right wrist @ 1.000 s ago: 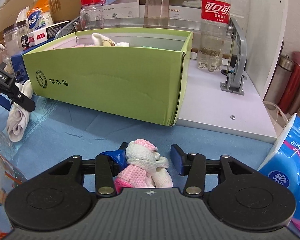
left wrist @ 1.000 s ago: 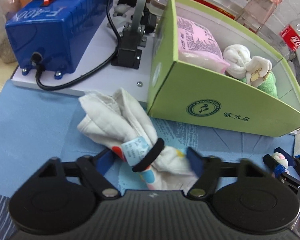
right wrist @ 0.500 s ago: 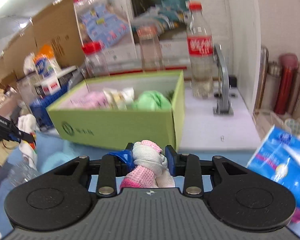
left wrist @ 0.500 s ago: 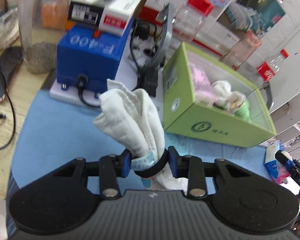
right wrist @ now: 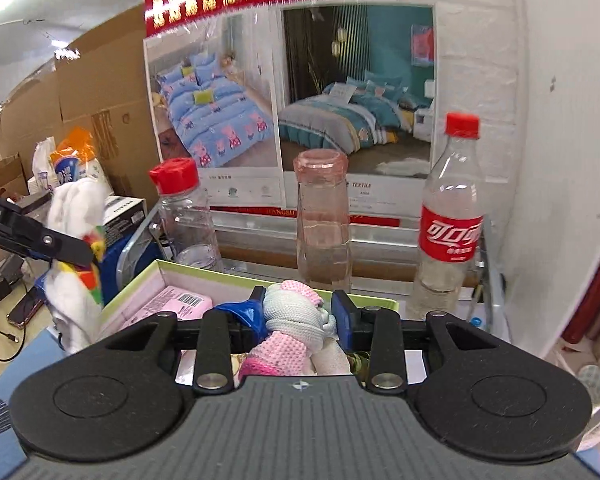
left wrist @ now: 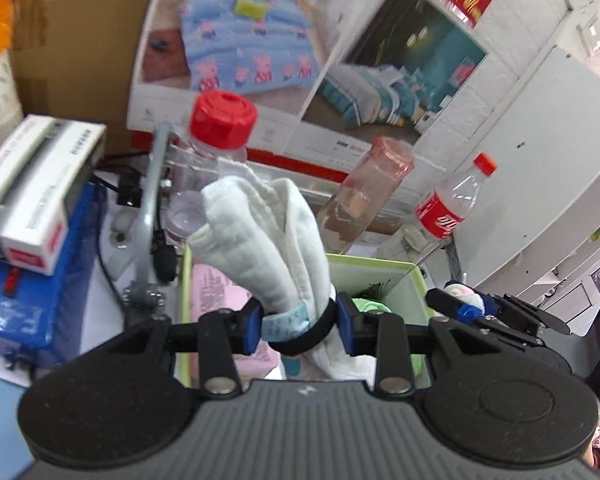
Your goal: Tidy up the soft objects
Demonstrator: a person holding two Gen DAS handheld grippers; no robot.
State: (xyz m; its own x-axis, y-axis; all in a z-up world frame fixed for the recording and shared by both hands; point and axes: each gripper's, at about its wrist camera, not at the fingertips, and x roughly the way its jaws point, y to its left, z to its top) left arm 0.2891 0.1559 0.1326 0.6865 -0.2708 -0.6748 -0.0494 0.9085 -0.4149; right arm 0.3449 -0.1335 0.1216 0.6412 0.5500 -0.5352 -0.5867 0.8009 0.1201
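My left gripper [left wrist: 300,324] is shut on a rolled white cloth [left wrist: 268,236] bound by a black hair band, held upright above the green box [left wrist: 412,276]. My right gripper [right wrist: 296,316] is shut on a pink-and-white knitted sock bundle [right wrist: 292,320], held over the green box [right wrist: 148,280]. The box holds a pink pack [right wrist: 180,304] and a green soft item [left wrist: 368,306]. The right gripper with its bundle shows in the left wrist view [left wrist: 466,300]. The left gripper and cloth show at the left of the right wrist view [right wrist: 76,216].
Behind the box stand a red-capped clear bottle [right wrist: 184,220], an upturned pink glass [right wrist: 324,216] and a cola bottle [right wrist: 450,220]. A blue machine [left wrist: 32,280] with a white carton on top is left of the box. A grey metal lever [left wrist: 150,204] stands beside it.
Both grippers closed on their soft items, lifted them off the blue mat and carried them up over the green box.
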